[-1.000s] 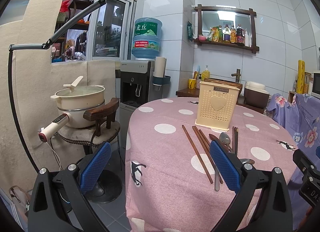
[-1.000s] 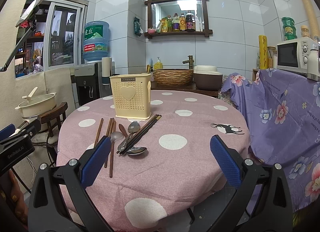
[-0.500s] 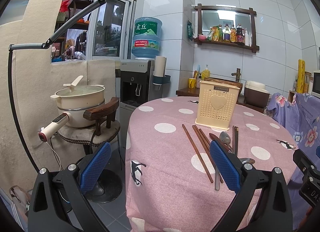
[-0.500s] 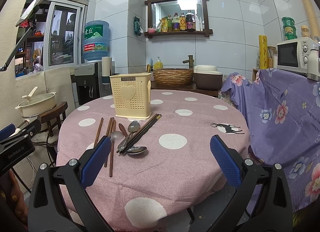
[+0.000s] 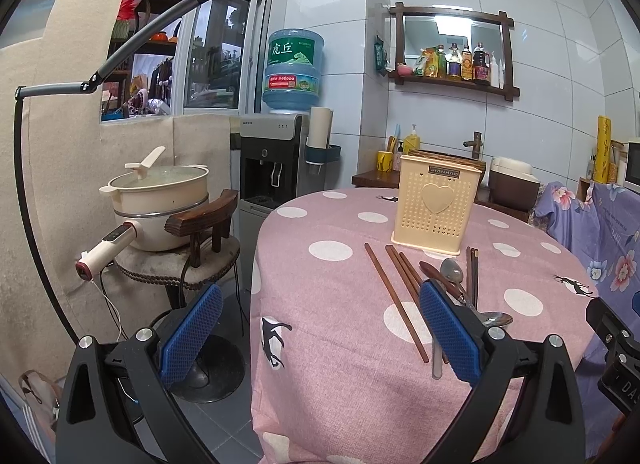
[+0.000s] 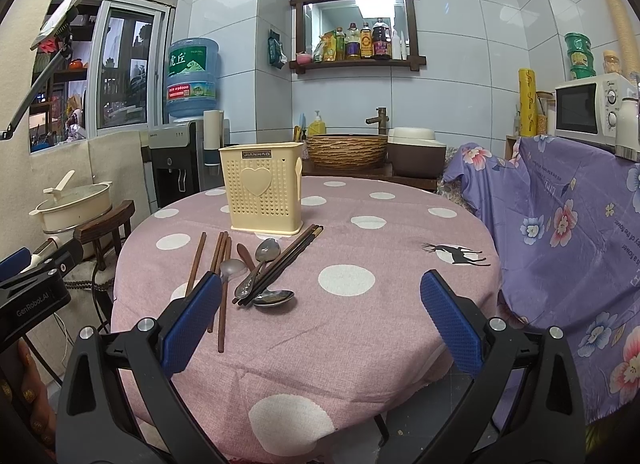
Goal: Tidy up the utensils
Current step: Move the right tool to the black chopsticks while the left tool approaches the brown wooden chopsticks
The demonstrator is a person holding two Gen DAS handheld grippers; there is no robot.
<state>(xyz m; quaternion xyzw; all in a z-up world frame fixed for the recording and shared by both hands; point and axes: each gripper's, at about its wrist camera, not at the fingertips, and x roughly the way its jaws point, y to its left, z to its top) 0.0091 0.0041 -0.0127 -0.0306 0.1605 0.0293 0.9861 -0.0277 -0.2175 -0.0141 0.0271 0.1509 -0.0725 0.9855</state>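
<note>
Both tongs, left (image 5: 320,338) and right (image 6: 320,322), hang wide open, empty. Chopsticks (image 6: 222,260) and spoons (image 6: 267,251) lie tangled before the holder (image 6: 262,188) on my tabletop (image 6: 400,248); grabbing one may drag its neighbours.

The tablecloth (image 6: 400,248) is dusty pink with big white dots and a small black deer print. On it, the utensil holder (image 6: 262,188) is pale cream-yellow, with a grid of tiny holes and a plain heart on the front. In front of the holder, the chopsticks (image 6: 222,264) are reddish brown, another pair (image 6: 288,260) is dark brown, and the spoons (image 6: 266,252) are silver grey. To the right of the holder, a purple cloth (image 6: 560,224) has pink and blue flowers. Both grippers have black frames and blue textured pads (image 6: 448,320).
</note>
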